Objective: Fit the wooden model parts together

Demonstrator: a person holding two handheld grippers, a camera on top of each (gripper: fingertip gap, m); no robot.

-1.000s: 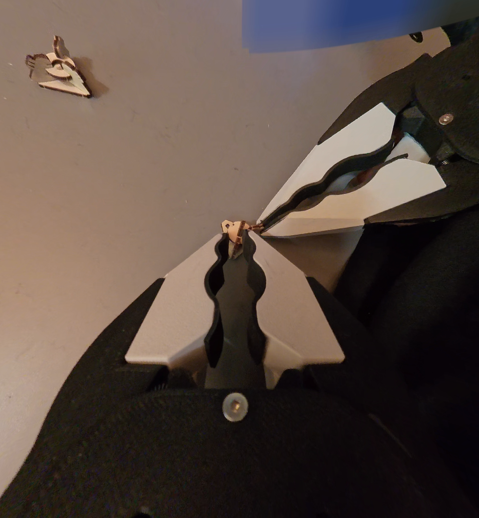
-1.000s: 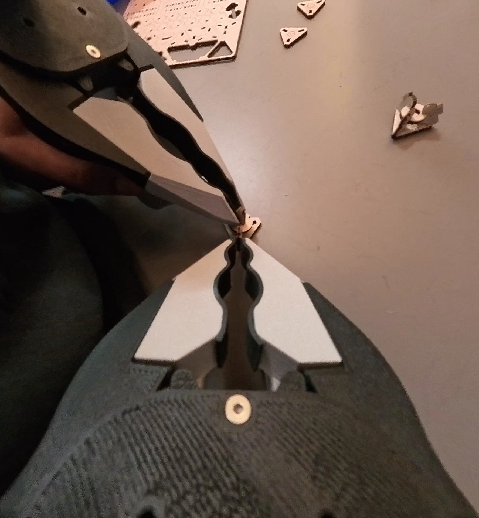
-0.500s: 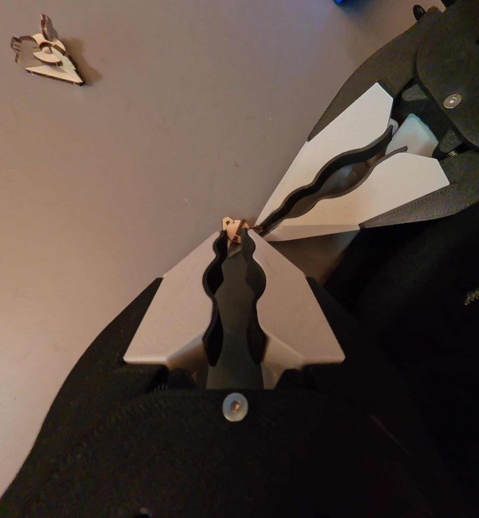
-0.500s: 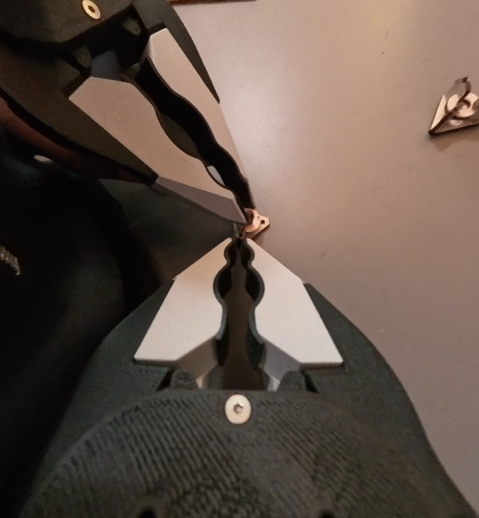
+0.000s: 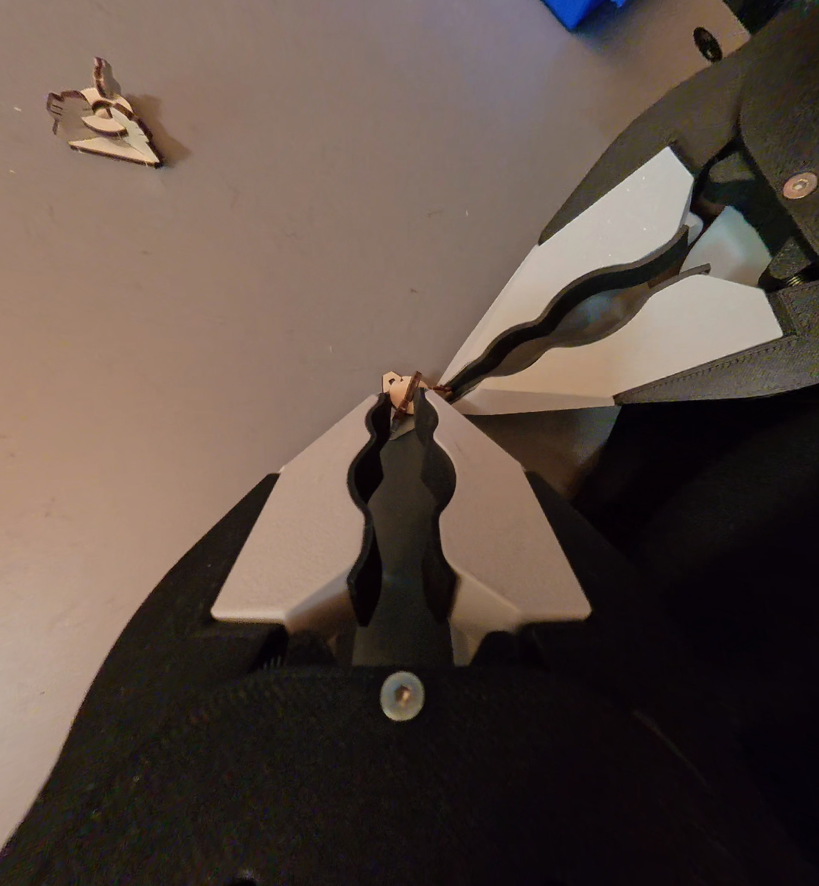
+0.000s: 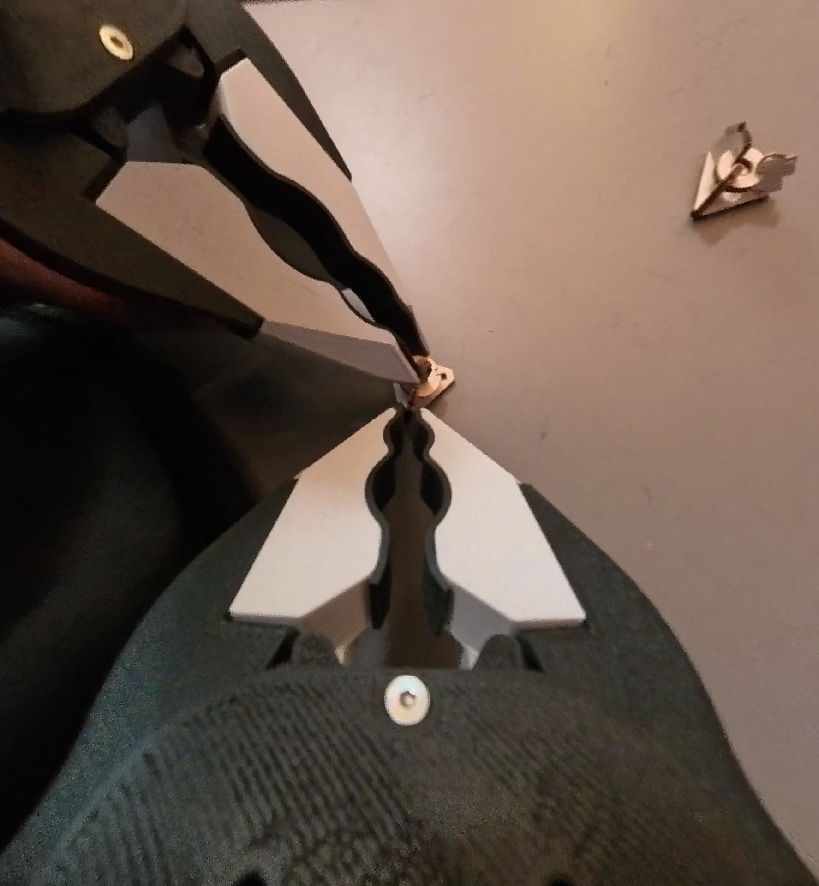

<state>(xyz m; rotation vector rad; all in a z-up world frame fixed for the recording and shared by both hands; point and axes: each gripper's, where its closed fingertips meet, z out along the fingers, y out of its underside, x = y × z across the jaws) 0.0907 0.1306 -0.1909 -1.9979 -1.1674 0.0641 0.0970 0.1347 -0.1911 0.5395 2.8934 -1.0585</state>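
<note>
My left gripper (image 5: 400, 400) is shut on a small pale wooden assembly (image 5: 398, 390), a flat piece with a disc and a thin upright part, held just above the grey table (image 5: 254, 287). The same assembly also shows in the right wrist view (image 6: 438, 381), sticking out past the left gripper's fingertips (image 6: 409, 364). My right gripper (image 6: 409, 411) is shut on a thin brown wooden sliver (image 6: 413, 398) whose far end meets the assembly. In the left wrist view the right gripper (image 5: 450, 389) comes in from the right, with the sliver (image 5: 440, 387) at its tip.
A finished small wooden model (image 5: 103, 127) lies on the table far left; it also shows in the right wrist view (image 6: 738, 182) at the far right. A blue object (image 5: 584, 12) sits at the top edge. A person's dark clothing (image 5: 733, 623) fills the near side. Only a small space, under 4 cm, lies between the two pairs of fingers.
Both grippers stay tip to tip at the assembly. My left jaws have spread slightly around it. The views have shifted a little, and the wooden sheet has left the right wrist view.
</note>
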